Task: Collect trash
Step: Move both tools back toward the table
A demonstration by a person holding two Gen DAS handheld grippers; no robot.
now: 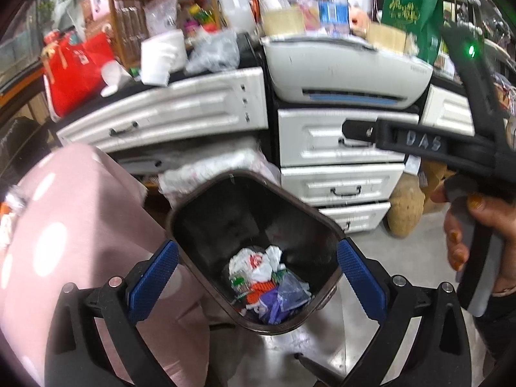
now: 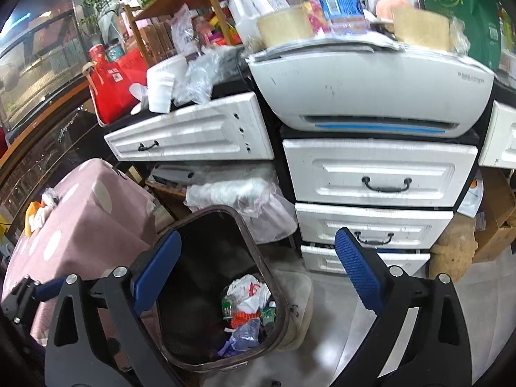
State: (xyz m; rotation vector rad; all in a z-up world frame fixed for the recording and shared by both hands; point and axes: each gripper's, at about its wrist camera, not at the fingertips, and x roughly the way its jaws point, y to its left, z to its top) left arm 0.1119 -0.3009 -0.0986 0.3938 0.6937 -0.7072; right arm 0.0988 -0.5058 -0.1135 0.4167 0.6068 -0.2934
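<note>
A dark brown trash bin [image 1: 206, 193] stands on the floor, with crumpled wrappers and plastic bags [image 1: 267, 277] at its bottom. It also shows in the right wrist view [image 2: 245, 225], with the same trash [image 2: 248, 306] inside. My left gripper [image 1: 258, 277] is open and empty, hovering above the bin mouth. My right gripper [image 2: 254, 271] is open and empty above the bin's right rim; its body shows in the left wrist view [image 1: 419, 145], held by a hand. More scraps [image 2: 42, 209] lie on the pink table at left.
A pink polka-dot covered table [image 2: 90, 206] stands left of the bin. White drawers [image 2: 377, 174] under a grey printer [image 2: 371, 87] stand behind. A cluttered counter holds bottles, a red bag [image 2: 113, 93] and a white cup [image 2: 164, 84]. A pale basin [image 2: 300, 303] sits beside the bin.
</note>
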